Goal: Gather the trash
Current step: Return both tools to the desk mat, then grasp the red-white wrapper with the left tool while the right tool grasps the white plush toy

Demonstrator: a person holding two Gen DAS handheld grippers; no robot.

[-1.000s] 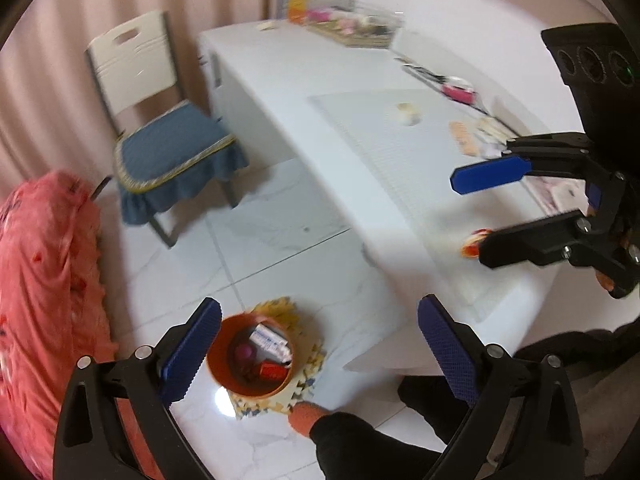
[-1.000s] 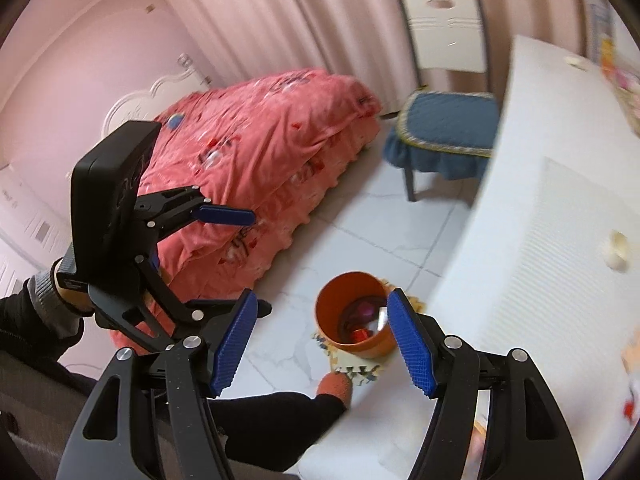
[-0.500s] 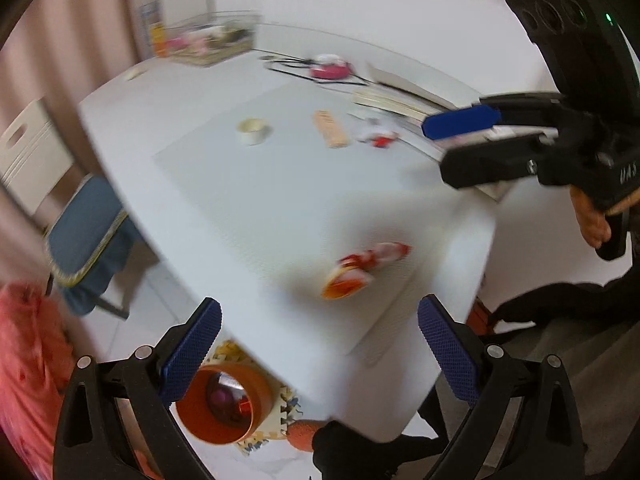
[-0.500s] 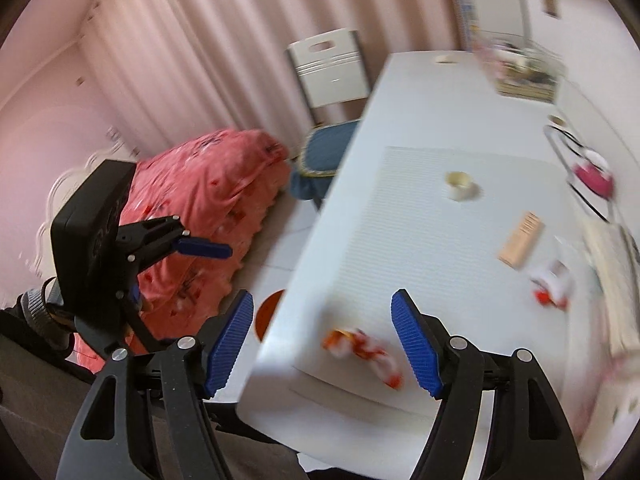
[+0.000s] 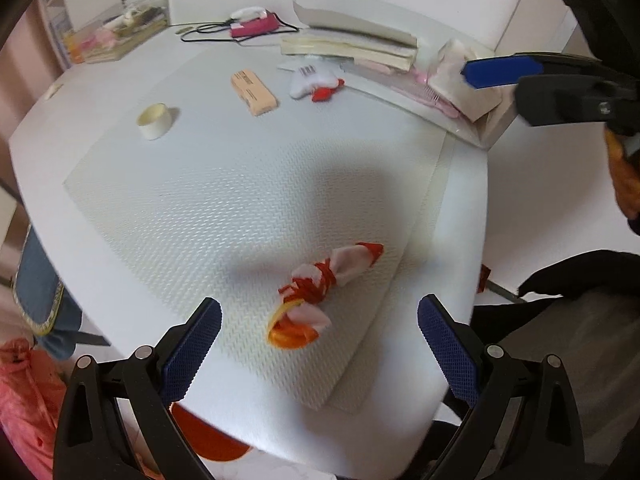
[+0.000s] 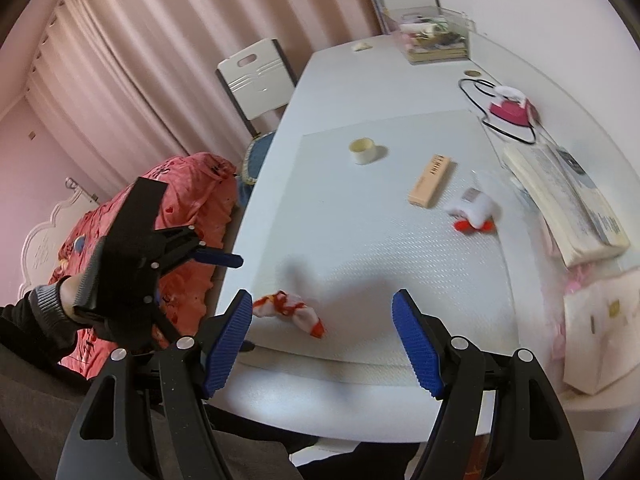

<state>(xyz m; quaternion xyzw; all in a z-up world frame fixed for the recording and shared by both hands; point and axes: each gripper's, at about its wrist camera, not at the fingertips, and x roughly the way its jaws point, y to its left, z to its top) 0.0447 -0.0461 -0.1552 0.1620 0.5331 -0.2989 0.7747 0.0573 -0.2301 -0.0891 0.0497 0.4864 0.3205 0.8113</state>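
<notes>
A crumpled red, white and orange wrapper [image 5: 320,292] [image 6: 290,308] lies on the textured mat near the table's front edge. My left gripper [image 5: 319,308] hovers over it, open wide, one pad on either side in view and not touching it. My right gripper [image 6: 322,300] is open and holds nothing; the wrapper sits by its left pad in that view. A second white and red wrapper [image 5: 316,82] [image 6: 474,210], a beige box [image 5: 254,92] [image 6: 432,180] and a tape roll [image 5: 154,120] [image 6: 364,150] lie farther back. The orange bin [image 5: 208,436] peeks out under the table edge.
Stacked books [image 6: 568,200], a pink device with a black cable [image 6: 512,108] and a clear box [image 6: 436,36] line the far side. A white paper bag [image 6: 592,328] stands at the right. A chair [image 6: 256,80] and a red-covered bed [image 6: 180,192] are left of the table.
Both grippers swung from the floor and the orange bin to above the table. The left one has closed in on the crumpled wrapper, which now shows between its pads.
</notes>
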